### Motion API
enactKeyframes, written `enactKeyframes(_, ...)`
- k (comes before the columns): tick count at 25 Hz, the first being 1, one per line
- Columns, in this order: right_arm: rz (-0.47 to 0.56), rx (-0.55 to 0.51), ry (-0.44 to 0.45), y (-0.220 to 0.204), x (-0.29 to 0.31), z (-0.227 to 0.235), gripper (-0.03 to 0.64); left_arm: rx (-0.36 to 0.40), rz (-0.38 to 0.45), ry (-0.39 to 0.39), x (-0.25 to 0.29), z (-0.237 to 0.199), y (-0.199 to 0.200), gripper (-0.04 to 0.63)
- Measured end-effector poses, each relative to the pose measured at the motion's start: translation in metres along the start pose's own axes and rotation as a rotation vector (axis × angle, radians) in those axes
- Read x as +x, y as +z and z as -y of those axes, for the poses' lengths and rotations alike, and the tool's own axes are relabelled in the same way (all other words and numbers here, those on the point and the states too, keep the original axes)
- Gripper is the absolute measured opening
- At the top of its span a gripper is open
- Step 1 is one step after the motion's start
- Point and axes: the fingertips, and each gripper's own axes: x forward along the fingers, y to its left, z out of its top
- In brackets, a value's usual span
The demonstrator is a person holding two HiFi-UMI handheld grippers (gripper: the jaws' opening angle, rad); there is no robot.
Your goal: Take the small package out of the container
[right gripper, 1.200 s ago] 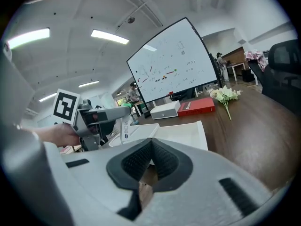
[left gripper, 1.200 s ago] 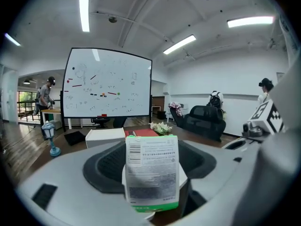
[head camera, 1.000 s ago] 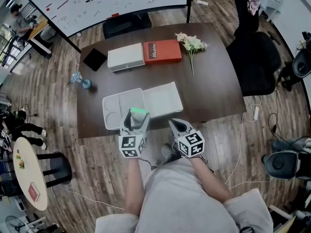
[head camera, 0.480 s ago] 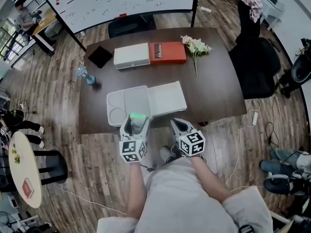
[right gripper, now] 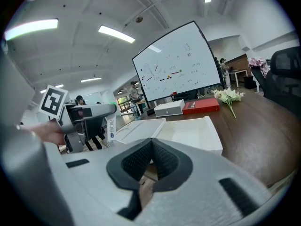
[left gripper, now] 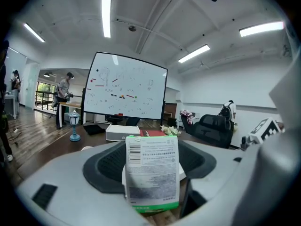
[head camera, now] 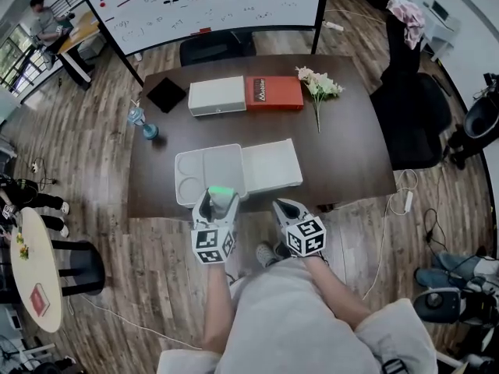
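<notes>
The small package [left gripper: 151, 173], white with printed text and a green edge, stands upright between the jaws of my left gripper [head camera: 216, 206], which is shut on it. In the head view the package [head camera: 222, 192] is at the table's near edge, just in front of the open white container [head camera: 204, 168]. The container's lid [head camera: 271, 164] lies flat to its right. My right gripper [head camera: 283, 209] is held beside the left one, off the table's near edge, its jaws shut with nothing between them. In the right gripper view, the gripper [right gripper: 151, 149] faces the container [right gripper: 188, 132].
A white box [head camera: 217, 96] and a red box [head camera: 274, 92] lie at the back of the dark table [head camera: 351, 146], with flowers [head camera: 319, 86] to their right. A black pad [head camera: 166, 94] and a blue lantern [head camera: 143, 125] are at the left. Office chairs [head camera: 413, 107] stand on the right.
Both grippers have drawn back toward the person, and the package in the left one has moved from over the container to the table's near edge.
</notes>
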Motion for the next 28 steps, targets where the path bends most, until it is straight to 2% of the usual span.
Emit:
enactKeyframes(18,0.006,0.006,-0.010,0.004,-0.006,0.010,0.001,-0.014,-0.035,-0.034,0.009,0.014,-0.003,0.333)
enactKeyframes(28,0.016,0.006,-0.012,0.004,-0.013,0.015,0.002,-0.016,-0.017,-0.032,0.008,0.020,0.001,0.333)
